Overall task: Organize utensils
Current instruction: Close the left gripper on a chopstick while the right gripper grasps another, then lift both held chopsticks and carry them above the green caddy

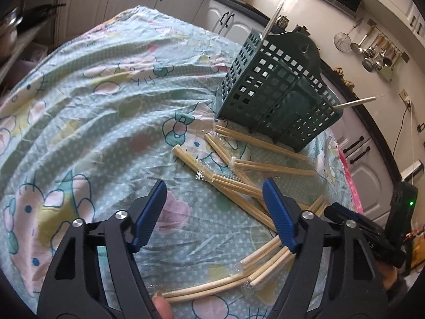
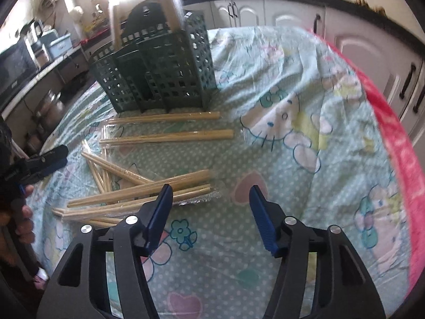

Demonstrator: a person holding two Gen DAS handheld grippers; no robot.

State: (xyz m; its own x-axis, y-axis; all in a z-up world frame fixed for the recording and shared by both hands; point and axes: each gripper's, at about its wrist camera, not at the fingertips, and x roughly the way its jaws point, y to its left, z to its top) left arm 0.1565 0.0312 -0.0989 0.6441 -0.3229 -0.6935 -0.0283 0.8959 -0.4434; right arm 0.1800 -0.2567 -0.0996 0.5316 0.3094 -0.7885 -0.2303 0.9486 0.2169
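Bamboo chopsticks [image 1: 240, 194]: light, stiff, slick in plastic wrap; I'd pinch mid-length.
Left gripper [image 1: 215, 210]: jaws apart, empty.
Right gripper [image 2: 209, 216]: jaws apart, empty.
Green caddy [image 1: 276, 90]: destination.

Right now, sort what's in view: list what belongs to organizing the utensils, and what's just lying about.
Belongs to the job:
- wrapped chopstick pairs scattered on the tablecloth
- green utensil caddy, two pairs already standing in it
- left gripper and right gripper, both open and holding nothing

Just lying about:
- ladles and strainers hanging on the wall
- microwave on the counter
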